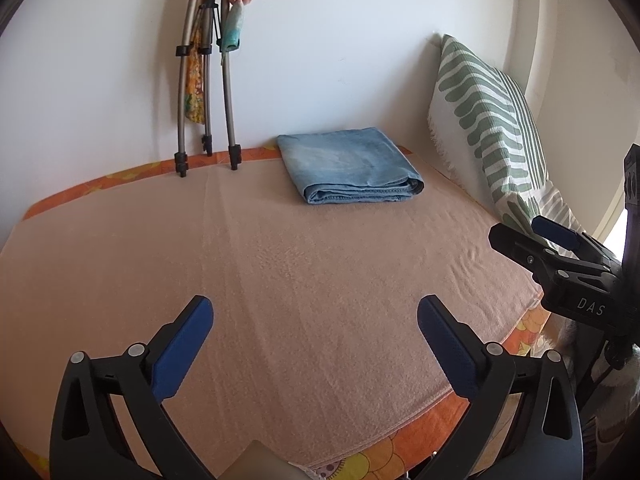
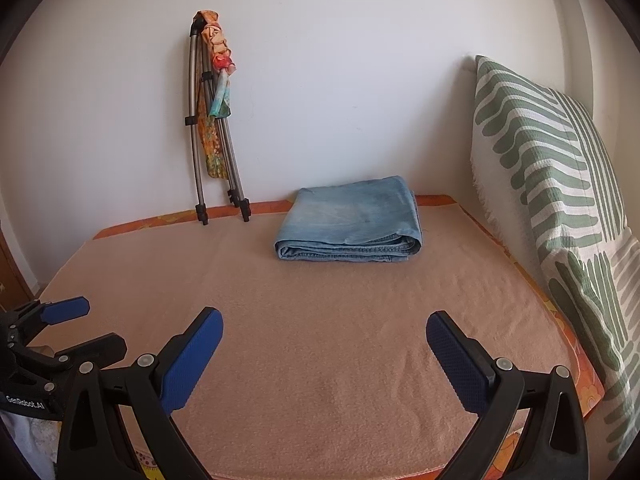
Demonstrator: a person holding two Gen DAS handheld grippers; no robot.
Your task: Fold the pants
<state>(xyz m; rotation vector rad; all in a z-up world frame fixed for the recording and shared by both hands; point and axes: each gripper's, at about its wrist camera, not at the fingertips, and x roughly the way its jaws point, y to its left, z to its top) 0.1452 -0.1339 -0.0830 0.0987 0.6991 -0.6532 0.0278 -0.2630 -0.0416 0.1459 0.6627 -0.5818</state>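
The light blue denim pants [image 1: 348, 168] lie folded into a compact stack near the far edge of the bed, close to the wall; the right wrist view shows the pants [image 2: 352, 220] with the layered fold edges facing me. My left gripper [image 1: 315, 308] hovers over the pink blanket well short of the pants, open, with nothing between its blue pads. My right gripper [image 2: 325, 318] is likewise open and empty, at about the same distance. Each gripper shows in the other's view: the right gripper [image 1: 520, 232] at the right edge, the left gripper [image 2: 100, 322] at the lower left.
A pink blanket [image 1: 280, 280] covers an orange flowered mattress [image 1: 100, 188]. A green-and-white patterned pillow [image 2: 552, 168] leans against the wall on the right. A folded metal frame [image 2: 200, 152] with colourful fabric stands against the back wall, left of the pants.
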